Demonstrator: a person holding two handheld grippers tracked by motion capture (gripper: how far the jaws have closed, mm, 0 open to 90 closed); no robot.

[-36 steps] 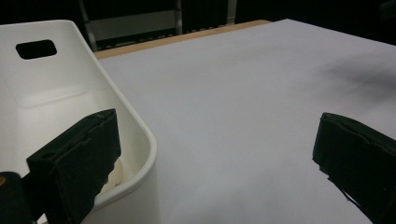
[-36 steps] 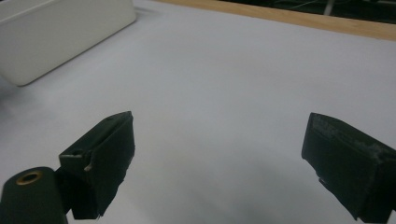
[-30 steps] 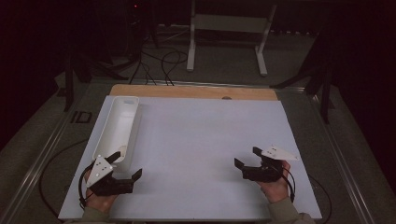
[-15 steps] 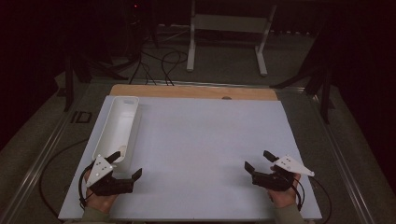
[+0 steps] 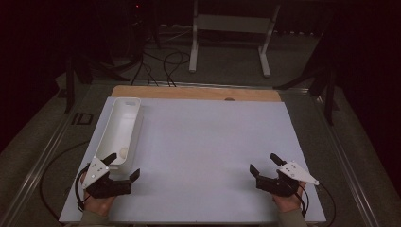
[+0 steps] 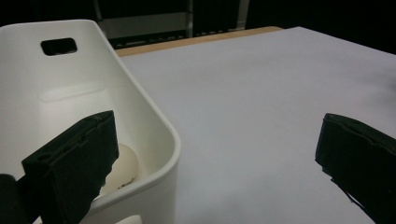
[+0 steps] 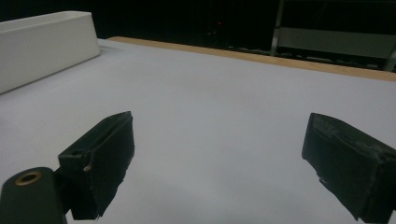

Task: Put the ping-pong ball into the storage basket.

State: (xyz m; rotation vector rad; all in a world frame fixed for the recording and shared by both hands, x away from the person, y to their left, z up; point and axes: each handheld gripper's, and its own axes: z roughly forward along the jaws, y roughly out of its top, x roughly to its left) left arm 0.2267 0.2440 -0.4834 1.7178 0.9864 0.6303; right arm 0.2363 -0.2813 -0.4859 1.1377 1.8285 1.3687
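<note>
High view: left gripper (image 5: 124,166) sits at the near left of the table, jaws spread wide, nothing between them. One jaw tip reaches over the near end of the white bin (image 5: 118,130); the other jaw lies over bare table surface to the gripper's right. Whether the jaw touches the bin rim cannot be told. Right gripper (image 5: 265,164) sits at the near right, jaws likewise spread wide and empty, well apart from the left gripper and from the bin.

Left gripper view: gripper (image 6: 215,154) jaws stand wide apart. The bin (image 6: 154,121) wall curves between them, nearer the left jaw. Inside the bin, just behind that jaw, lies a small pale round object (image 6: 122,164), partly hidden; its identity cannot be told. A handle slot is cut in the bin's far end wall.

Right gripper view: gripper (image 7: 217,156) jaws are wide apart over the white table sheet (image 7: 210,93). The bin (image 7: 44,44) lies far off beyond the left jaw. A wooden edge strip (image 7: 261,58) runs along the far side of the sheet.
</note>
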